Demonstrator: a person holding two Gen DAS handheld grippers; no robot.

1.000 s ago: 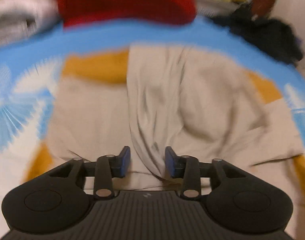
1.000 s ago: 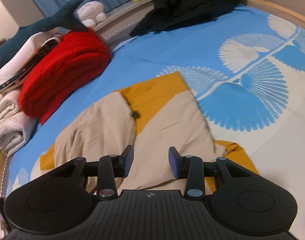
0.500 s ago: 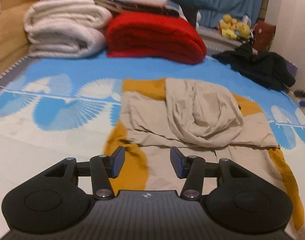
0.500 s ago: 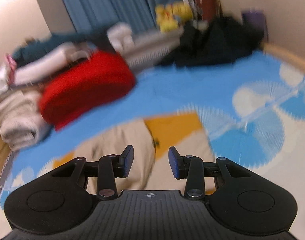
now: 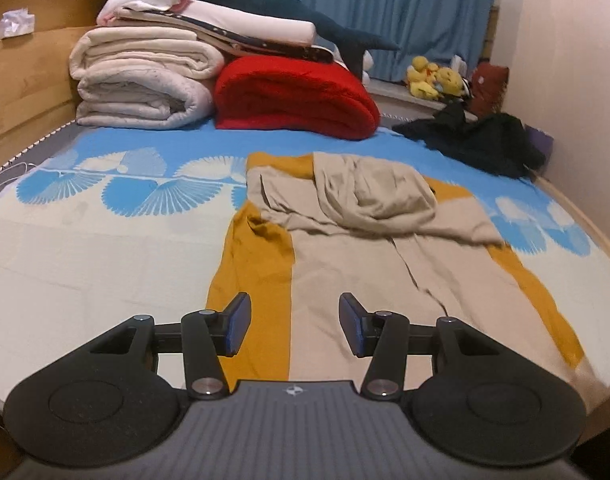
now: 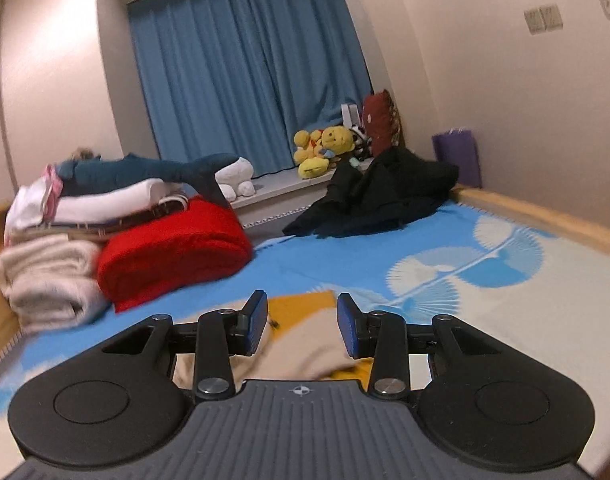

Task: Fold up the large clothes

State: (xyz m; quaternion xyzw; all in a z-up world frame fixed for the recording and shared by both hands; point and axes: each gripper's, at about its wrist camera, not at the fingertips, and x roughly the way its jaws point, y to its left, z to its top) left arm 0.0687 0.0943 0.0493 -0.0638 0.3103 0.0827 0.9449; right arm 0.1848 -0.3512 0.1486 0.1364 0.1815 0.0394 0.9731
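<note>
Lying on bed (image 5: 105,248): tan-and-mustard garment (image 5: 357,264), partly folded. Left claw (image 5: 293,330), right claw (image 6: 301,324) both agape, empty.

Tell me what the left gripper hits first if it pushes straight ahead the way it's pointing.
Probably the beige and mustard-yellow garment spread flat on the bed: the open left gripper points down at its near part, with nothing in between. Depth is uncertain.

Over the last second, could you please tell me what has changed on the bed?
Both grippers pulled back and lifted away from the beige and mustard garment; the left gripper and right gripper hold nothing, jaws open as before. The garment lies unchanged on the bed.
</note>
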